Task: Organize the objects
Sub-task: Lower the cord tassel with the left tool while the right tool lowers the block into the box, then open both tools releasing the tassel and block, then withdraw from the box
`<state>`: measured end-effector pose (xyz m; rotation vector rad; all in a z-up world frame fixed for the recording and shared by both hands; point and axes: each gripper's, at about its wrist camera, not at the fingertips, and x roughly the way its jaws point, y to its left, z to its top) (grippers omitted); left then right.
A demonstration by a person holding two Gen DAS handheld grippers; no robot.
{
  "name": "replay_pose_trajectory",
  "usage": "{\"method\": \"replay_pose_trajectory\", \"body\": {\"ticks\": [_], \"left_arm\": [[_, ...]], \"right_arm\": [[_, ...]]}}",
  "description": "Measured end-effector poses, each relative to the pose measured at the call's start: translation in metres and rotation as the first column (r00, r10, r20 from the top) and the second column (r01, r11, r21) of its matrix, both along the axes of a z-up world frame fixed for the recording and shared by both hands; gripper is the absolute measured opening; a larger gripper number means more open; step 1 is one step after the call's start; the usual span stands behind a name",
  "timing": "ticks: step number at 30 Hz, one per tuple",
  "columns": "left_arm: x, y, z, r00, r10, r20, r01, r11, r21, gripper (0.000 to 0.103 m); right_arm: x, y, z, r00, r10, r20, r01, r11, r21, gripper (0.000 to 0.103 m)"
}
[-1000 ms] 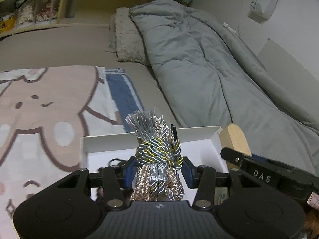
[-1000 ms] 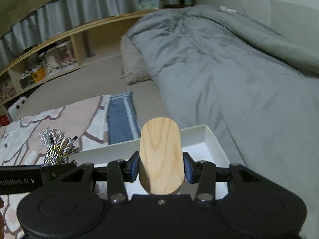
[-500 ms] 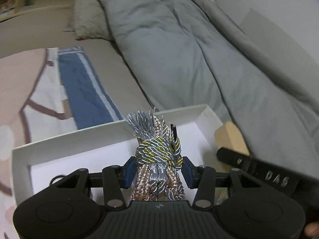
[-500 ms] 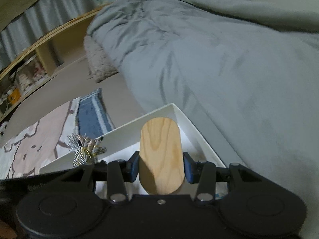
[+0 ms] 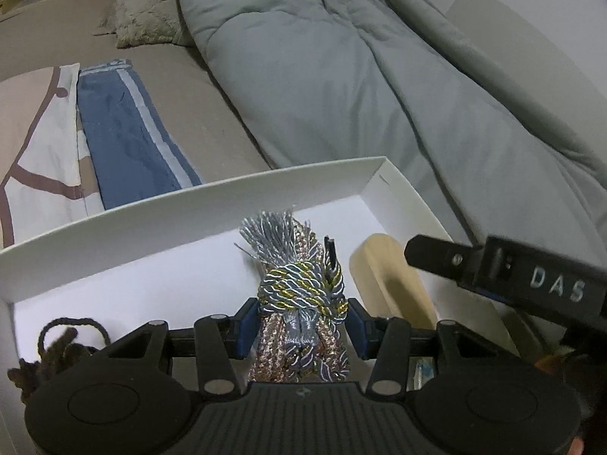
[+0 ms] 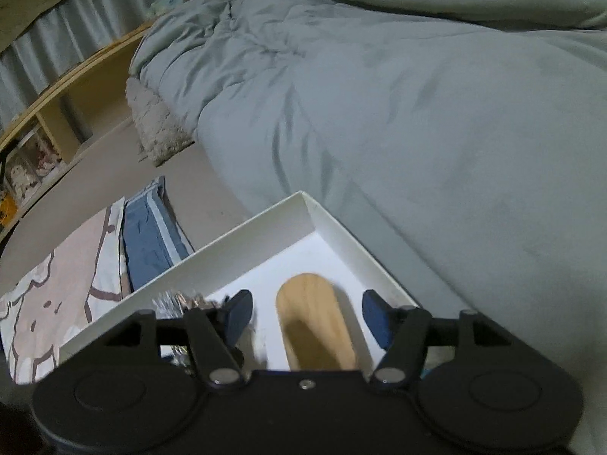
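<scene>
A white open box (image 5: 189, 204) lies on the bed; it also shows in the right wrist view (image 6: 341, 227). My left gripper (image 5: 301, 320) is shut on a bundle of grey, gold and pink cord (image 5: 299, 292) and holds it over the box. My right gripper (image 6: 305, 316) is open above the box's right end. An oval wooden piece (image 6: 315, 326) lies free between its spread jaws inside the box; it also shows in the left wrist view (image 5: 390, 284). The right gripper's side (image 5: 504, 276) crosses the left wrist view at the right.
A dark brown braided cord (image 5: 57, 345) lies in the box's left end. A grey duvet (image 5: 341, 57) covers the bed to the right. A blue striped cloth (image 5: 125, 132) and a cartoon blanket (image 5: 34, 132) lie beyond the box. Wooden shelves (image 6: 57, 113) stand far left.
My right gripper has opened and let go of the wooden piece, which now rests in the box. Both grippers have moved forward and down over the box.
</scene>
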<state>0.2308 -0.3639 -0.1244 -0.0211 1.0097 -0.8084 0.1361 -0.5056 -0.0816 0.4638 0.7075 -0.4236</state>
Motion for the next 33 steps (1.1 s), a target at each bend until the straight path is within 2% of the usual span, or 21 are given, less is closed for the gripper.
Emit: {"method": "replay_pose_trajectory", "body": {"ticks": [5, 7, 8, 13, 24, 30, 33], "left_arm": [[-0.005, -0.002, 0.008, 1.0, 0.002, 0.0, -0.002, 1.0, -0.021, 0.05], [-0.008, -0.004, 0.013, 1.0, 0.006, 0.022, -0.007, 1.0, 0.003, 0.067], [-0.009, -0.006, 0.016, 0.999, 0.009, 0.033, -0.01, 1.0, 0.025, 0.081], [-0.014, -0.007, 0.027, 0.997, -0.01, 0.076, 0.003, 0.996, 0.093, 0.082], [-0.024, 0.009, 0.043, 0.995, 0.009, 0.102, -0.021, 0.993, 0.118, 0.082], [-0.036, 0.03, 0.056, 0.991, 0.044, 0.13, -0.061, 0.989, 0.131, 0.082], [-0.044, 0.042, 0.064, 0.987, 0.057, 0.148, -0.078, 0.988, 0.137, 0.084]], "right_arm": [[-0.004, -0.003, 0.003, 1.0, -0.009, 0.002, 0.009, 1.0, 0.01, 0.065], [-0.006, -0.004, 0.003, 1.0, -0.013, 0.004, 0.013, 1.0, 0.015, 0.064], [-0.005, -0.005, 0.003, 1.0, -0.014, 0.005, 0.013, 1.0, 0.018, 0.064], [-0.006, -0.005, 0.003, 1.0, -0.011, -0.004, 0.011, 1.0, 0.022, 0.064], [-0.01, 0.008, 0.01, 0.999, 0.039, -0.018, -0.039, 0.999, -0.016, 0.065], [-0.022, 0.018, 0.022, 0.999, 0.051, -0.008, -0.051, 0.998, -0.044, 0.072], [-0.027, 0.026, 0.027, 0.998, 0.061, -0.026, -0.063, 0.993, -0.097, 0.075]]}}
